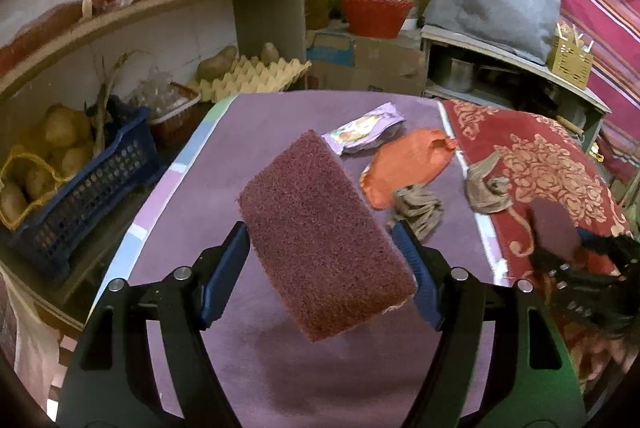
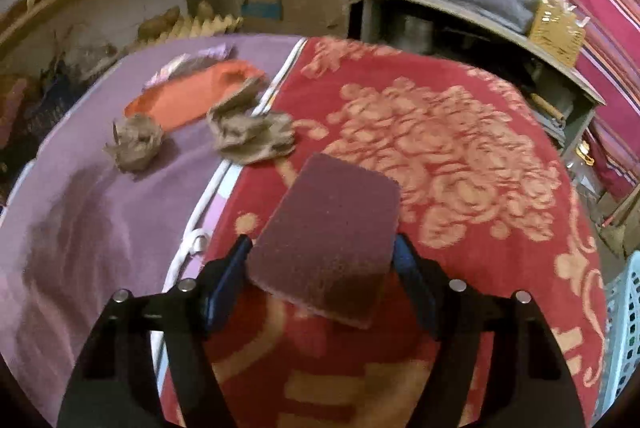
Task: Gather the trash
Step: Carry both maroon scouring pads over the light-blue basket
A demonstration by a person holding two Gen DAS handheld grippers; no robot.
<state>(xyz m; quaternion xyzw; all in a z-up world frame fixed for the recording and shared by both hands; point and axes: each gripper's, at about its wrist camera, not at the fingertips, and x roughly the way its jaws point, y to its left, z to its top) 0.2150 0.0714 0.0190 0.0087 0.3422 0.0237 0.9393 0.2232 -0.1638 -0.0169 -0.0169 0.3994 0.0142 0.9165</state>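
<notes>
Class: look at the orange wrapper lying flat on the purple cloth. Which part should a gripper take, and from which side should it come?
Probably the puckered end of the orange wrapper, nearest the red cloth. The rest lies flat, giving fingers little to pinch; that end is bunched and raised. Come from above, on the red cloth's side, clear of the paper wad at its near end.

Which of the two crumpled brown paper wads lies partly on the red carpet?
The larger, flatter brown wad; it straddles the carpet edge. The smaller wad lies wholly on purple cloth.
</notes>
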